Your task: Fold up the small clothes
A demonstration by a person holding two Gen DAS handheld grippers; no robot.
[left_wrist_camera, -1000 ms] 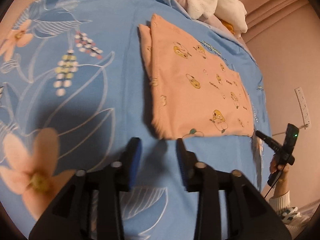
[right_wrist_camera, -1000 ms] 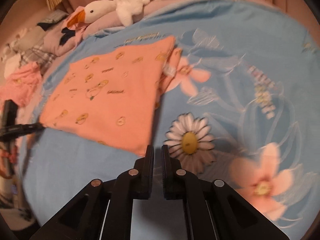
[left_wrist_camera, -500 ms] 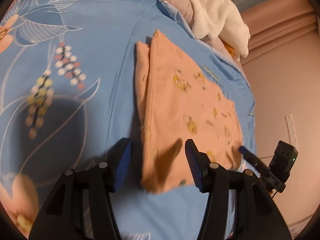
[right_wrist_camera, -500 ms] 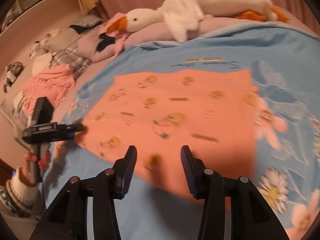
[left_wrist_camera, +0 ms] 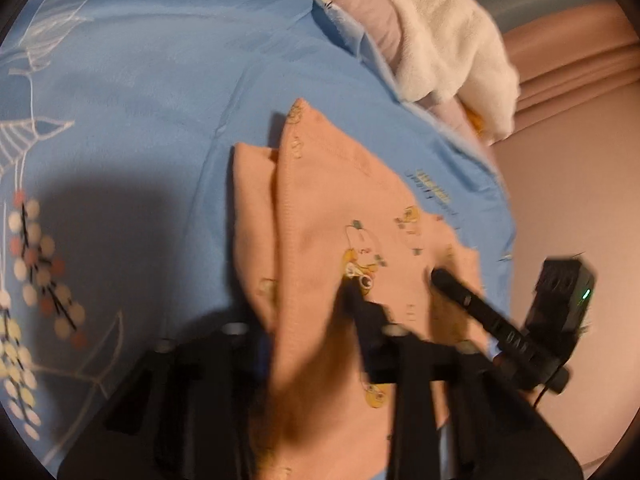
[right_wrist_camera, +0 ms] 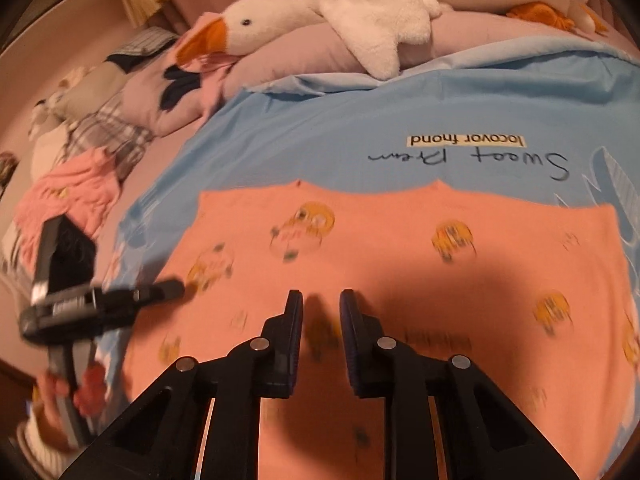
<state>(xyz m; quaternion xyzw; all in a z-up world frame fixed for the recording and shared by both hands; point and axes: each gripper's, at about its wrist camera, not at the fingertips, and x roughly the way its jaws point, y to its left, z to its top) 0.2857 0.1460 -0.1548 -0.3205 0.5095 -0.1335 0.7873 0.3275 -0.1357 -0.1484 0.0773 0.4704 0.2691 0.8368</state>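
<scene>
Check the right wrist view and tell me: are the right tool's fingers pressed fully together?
No: the right tool shows a clear gap between its fingers, with the orange garment visible through it.

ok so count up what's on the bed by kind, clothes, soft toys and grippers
Clothes: 2, the orange garment and a pink garment
Soft toys: 1, the white goose
Grippers: 2, left gripper and right gripper
Total: 5
</scene>
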